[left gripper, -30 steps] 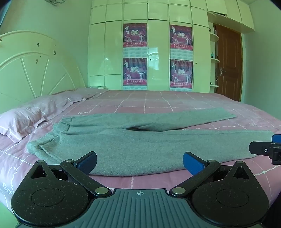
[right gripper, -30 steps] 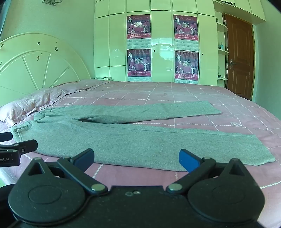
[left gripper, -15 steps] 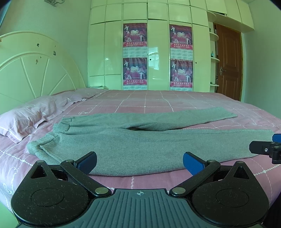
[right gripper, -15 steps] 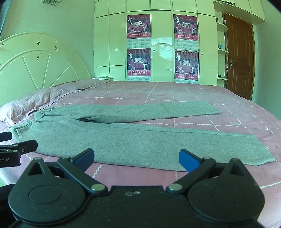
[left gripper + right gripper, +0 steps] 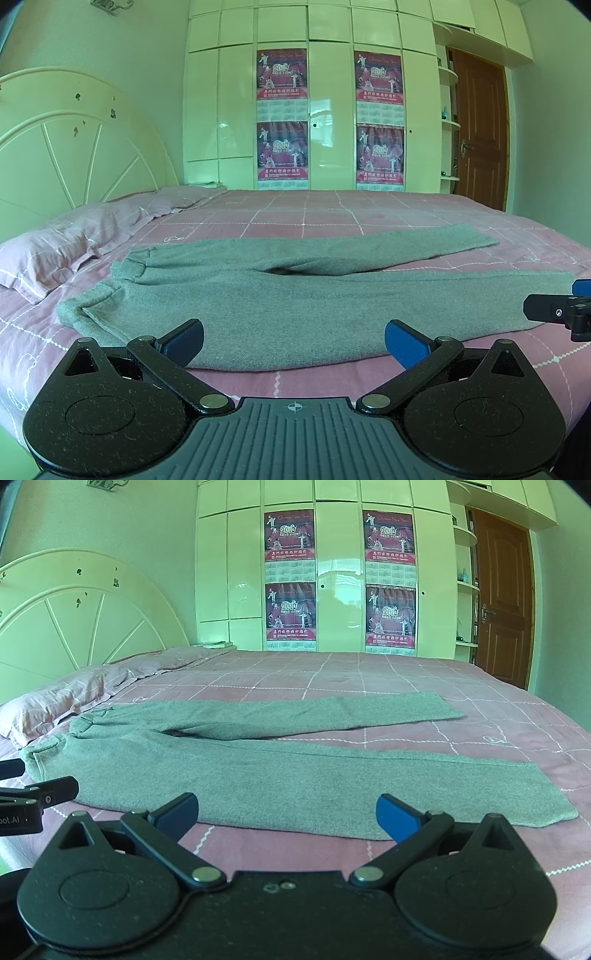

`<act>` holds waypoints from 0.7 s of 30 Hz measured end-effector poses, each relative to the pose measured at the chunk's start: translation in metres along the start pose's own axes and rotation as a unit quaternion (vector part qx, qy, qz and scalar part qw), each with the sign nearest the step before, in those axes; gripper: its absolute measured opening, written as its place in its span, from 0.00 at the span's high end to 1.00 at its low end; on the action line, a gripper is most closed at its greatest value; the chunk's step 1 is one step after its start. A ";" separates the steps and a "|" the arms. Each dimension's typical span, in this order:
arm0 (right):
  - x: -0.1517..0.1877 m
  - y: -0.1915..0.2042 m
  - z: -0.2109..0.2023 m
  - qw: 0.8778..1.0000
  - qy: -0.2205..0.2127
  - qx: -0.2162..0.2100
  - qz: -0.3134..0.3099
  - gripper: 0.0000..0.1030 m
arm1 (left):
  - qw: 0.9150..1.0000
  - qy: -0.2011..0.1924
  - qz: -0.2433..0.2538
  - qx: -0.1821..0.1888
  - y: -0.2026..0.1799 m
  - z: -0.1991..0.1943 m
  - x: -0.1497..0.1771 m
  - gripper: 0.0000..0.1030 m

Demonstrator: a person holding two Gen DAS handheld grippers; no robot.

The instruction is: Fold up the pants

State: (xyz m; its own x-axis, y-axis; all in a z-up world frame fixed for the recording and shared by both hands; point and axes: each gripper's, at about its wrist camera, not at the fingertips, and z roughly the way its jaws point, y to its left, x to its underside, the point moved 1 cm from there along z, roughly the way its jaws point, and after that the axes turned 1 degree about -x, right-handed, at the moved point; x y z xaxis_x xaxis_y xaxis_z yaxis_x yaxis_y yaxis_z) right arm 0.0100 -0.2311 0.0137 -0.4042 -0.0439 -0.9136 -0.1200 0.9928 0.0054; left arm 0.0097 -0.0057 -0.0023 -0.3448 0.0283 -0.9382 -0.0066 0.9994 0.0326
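Grey pants (image 5: 280,295) lie flat on the pink bed, waistband at the left near the pillow, both legs stretched to the right and spread apart. They show in the right wrist view (image 5: 258,768) too. My left gripper (image 5: 293,341) is open and empty, hovering just before the near edge of the near leg, toward the waist end. My right gripper (image 5: 286,814) is open and empty before the near leg, toward the cuff end. Each gripper's tip shows at the edge of the other's view.
The pink checked bedspread (image 5: 332,214) stretches beyond the pants. A pink pillow (image 5: 55,251) lies at the left by the white headboard (image 5: 74,147). White wardrobes with posters (image 5: 282,118) stand behind, a brown door (image 5: 480,129) at the right.
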 end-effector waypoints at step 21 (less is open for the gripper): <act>0.000 0.000 0.000 1.000 0.000 0.000 0.001 0.06 | 1.000 -0.002 0.005 -0.002 -0.005 -0.003 0.001 0.00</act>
State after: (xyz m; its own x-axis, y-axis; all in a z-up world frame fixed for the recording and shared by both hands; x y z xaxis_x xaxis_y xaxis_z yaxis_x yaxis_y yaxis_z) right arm 0.0102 -0.2315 0.0137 -0.4051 -0.0424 -0.9133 -0.1197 0.9928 0.0070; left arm 0.0062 -0.0104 -0.0023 -0.3420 0.0380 -0.9389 -0.0075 0.9990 0.0431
